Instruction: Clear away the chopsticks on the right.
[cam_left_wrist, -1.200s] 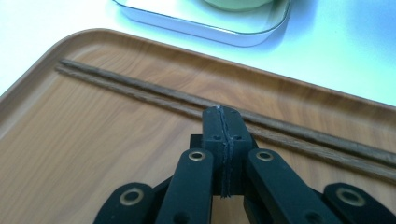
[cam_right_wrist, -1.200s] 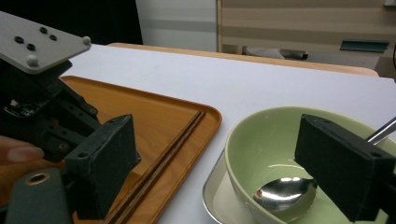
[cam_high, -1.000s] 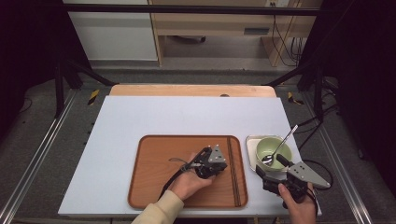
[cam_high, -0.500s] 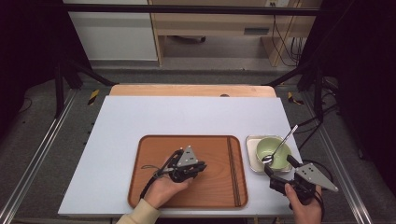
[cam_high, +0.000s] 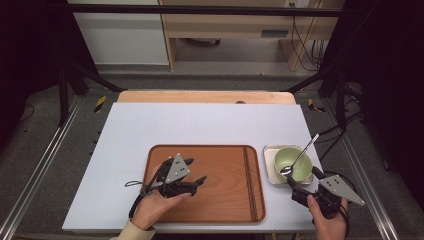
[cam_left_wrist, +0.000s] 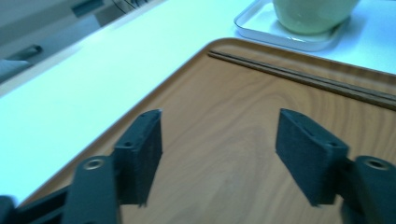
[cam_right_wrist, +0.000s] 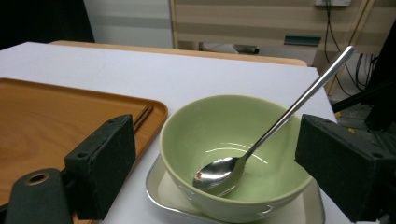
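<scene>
My left gripper (cam_high: 199, 182) hovers over the left half of the wooden tray (cam_high: 220, 210), pointing right. Its jaws have just been opening and stand open (cam_left_wrist: 219, 144) with nothing between them. A pair of dark chopsticks (cam_high: 248, 181) lies along the tray's right side (cam_left_wrist: 303, 77). Right of the tray, a green bowl (cam_high: 292, 164) sits on a small square plate (cam_high: 269, 172) with a metal spoon (cam_high: 301, 155) leaning in it. My right gripper (cam_high: 302, 179) is just in front of the bowl, open (cam_right_wrist: 217, 144), its jaws on either side of the bowl (cam_right_wrist: 233, 140) without touching it. The spoon (cam_right_wrist: 280, 121) rests in the bowl.
The tray and plate lie on a white tabletop (cam_high: 200, 125) with a wooden strip (cam_high: 205, 96) along its far edge. Black frame legs and cables stand past the table's right side (cam_high: 340, 100).
The left gripper has moved left across the tray, away from the chopsticks, and its jaws have opened. The right gripper has stayed by the bowl.
</scene>
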